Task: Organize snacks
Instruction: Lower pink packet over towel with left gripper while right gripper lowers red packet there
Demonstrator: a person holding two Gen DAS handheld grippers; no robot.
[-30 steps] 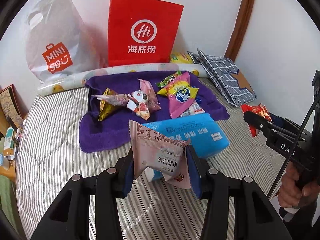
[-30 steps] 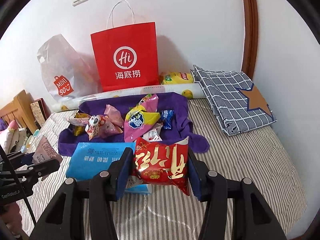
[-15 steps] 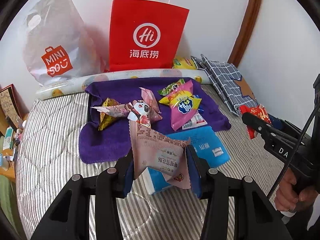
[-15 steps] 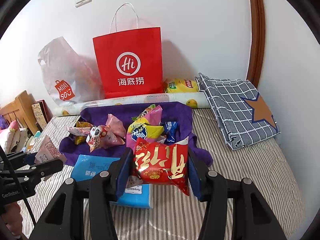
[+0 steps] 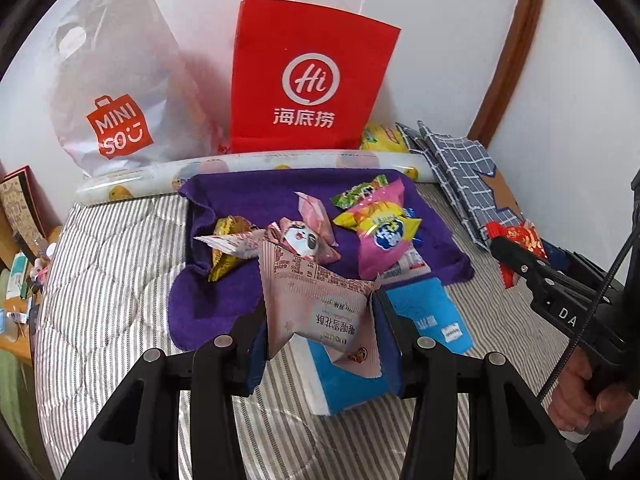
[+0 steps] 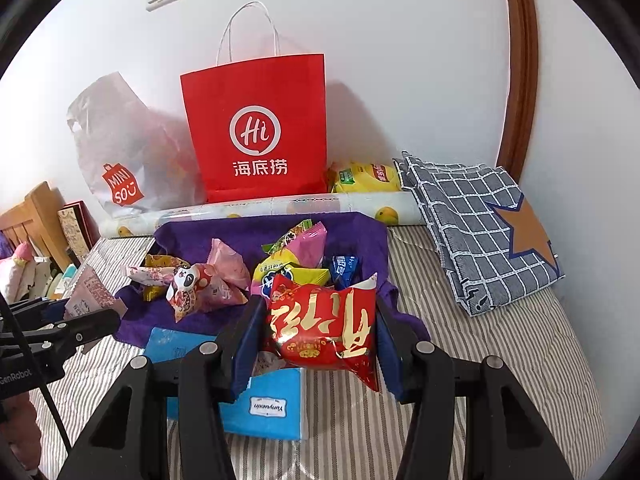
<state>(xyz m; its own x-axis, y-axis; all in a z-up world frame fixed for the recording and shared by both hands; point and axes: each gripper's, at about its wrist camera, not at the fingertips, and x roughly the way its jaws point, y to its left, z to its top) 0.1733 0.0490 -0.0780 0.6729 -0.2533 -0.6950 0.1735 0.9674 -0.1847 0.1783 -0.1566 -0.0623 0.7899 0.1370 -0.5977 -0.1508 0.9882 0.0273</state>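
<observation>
Both hands are loaded. The left claw (image 5: 320, 344) pinches a pale pink packet (image 5: 320, 308) between its blue pads, held above the blue tissue pack (image 5: 436, 320) that lies on the bed (image 5: 112, 280) at the near edge of the purple towel (image 5: 224, 300). The right claw (image 6: 320, 344) pinches a red packet (image 6: 324, 328) with gold lettering, also off the bed and over the tissue pack.

The sorting looks early. Most snacks lie loose in a heap on the towel, in the middle of the bed: a pink-and-yellow bag (image 5: 380, 236), a green packet (image 5: 360, 190), a panda-print packet (image 5: 296, 240), a gold wrapper (image 5: 226, 248) and a small blue one (image 6: 345, 266). Only the two held packets have left the pile, and neither has been put anywhere yet.

Two possible containers stand against the wall at the bed's far edge: a red paper bag (image 5: 308, 80), upright with its mouth up, and a white plastic bag (image 5: 112, 80) slumped beside it on the left. The white one seems to hold something pinkish through the plastic; the red bag's inside is hidden. A yellow packet (image 6: 366, 178) sits behind a printed roll (image 6: 280, 206), at the red bag's right. Which bag takes which snack I cannot tell.
</observation>
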